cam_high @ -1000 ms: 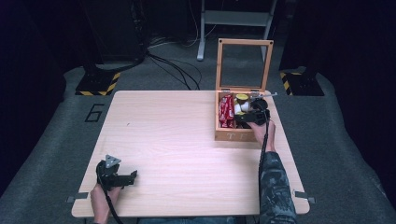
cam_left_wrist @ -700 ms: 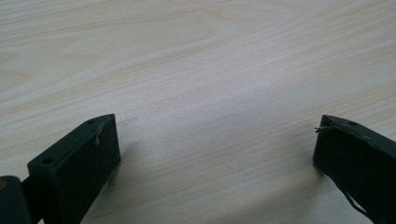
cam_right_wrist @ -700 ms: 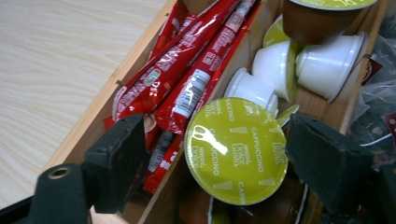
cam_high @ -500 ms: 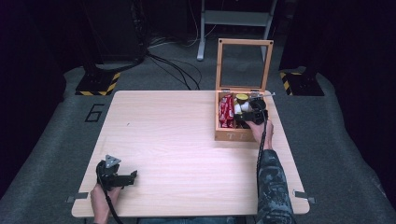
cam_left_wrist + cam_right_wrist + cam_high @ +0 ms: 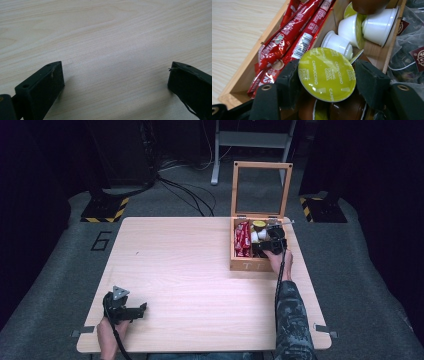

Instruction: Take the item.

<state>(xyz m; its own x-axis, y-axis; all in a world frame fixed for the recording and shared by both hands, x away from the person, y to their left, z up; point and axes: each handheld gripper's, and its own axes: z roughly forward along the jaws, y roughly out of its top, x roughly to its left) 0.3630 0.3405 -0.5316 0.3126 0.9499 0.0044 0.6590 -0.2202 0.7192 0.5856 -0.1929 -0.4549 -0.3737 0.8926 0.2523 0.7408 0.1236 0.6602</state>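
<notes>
An open wooden box [image 5: 255,266] stands at the table's right, its glass lid upright. My right gripper [image 5: 260,246] reaches into it from the near side. In the right gripper view its jaws have just been closing and the right gripper [image 5: 329,76] is now shut on a capsule with a green "cappuccino" lid [image 5: 327,72], one pad [image 5: 292,80] on each side of it. My left gripper [image 5: 142,309] rests open on the table near the front left corner. Nothing lies between the jaws of the left gripper [image 5: 115,77], just bare wood [image 5: 100,30].
Red sachets [image 5: 294,37] fill the box's left compartment, and white capsules [image 5: 377,23] lie behind the held one. Tea bags in clear wrap [image 5: 412,50] sit in the right compartment. Cables and a metal stand [image 5: 250,140] are on the floor beyond the table.
The right gripper has shifted only slightly inside the box. The left hand and its gripper have stayed where they were.
</notes>
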